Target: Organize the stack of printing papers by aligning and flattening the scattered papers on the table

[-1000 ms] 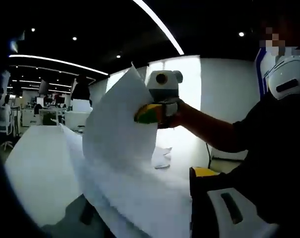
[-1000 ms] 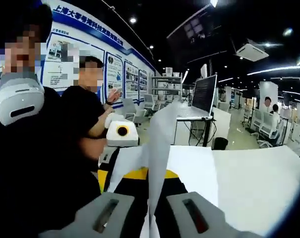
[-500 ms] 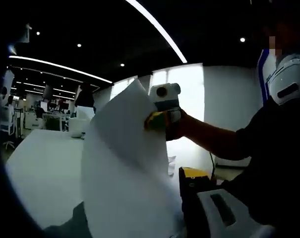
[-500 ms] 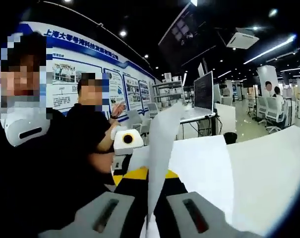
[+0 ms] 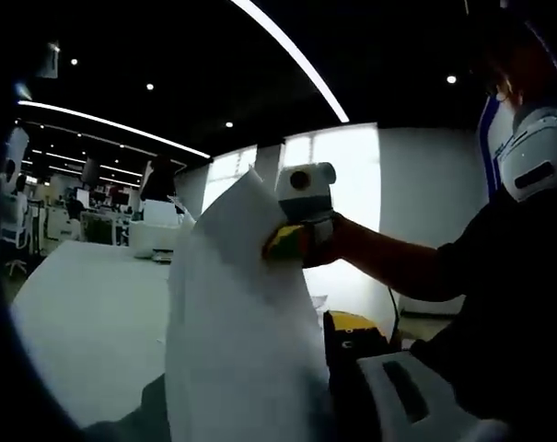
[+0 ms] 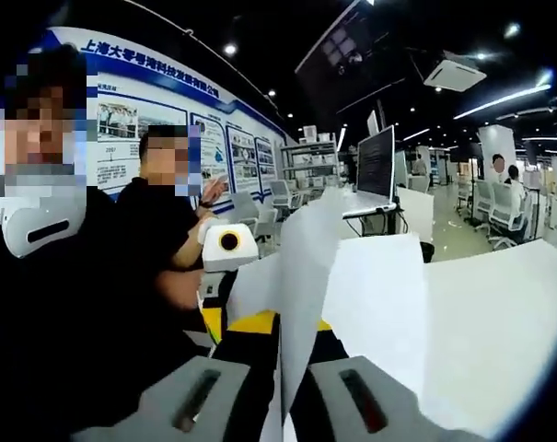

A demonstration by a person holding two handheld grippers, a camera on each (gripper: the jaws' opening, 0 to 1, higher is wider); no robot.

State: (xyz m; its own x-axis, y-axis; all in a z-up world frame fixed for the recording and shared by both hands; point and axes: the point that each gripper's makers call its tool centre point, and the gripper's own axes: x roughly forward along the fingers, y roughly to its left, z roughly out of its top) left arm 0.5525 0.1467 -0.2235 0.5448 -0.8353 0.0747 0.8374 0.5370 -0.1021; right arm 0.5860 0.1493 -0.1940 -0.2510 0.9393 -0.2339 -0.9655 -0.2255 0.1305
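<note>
Office lights glare over the white table (image 6: 499, 313) as both tools pinch the lifted papers (image 5: 241, 322) upright, presumably to square their edges.

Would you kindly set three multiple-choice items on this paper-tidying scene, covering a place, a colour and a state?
1. Where is the stack of white printing papers?
A. flat on the white table
B. raised off it, between both tools
C. on the floor

2. What colour trims the right tool?
A. yellow
B. red
C. purple

3. How does the right tool stand?
A. wide open
B. shut on the sheets
C. lying on the table

Answers: 1 B, the sheets stand upright between the left tool and right tool; 2 A, yellow shows beside the paper; 3 B, paper runs between its jaws.
</note>
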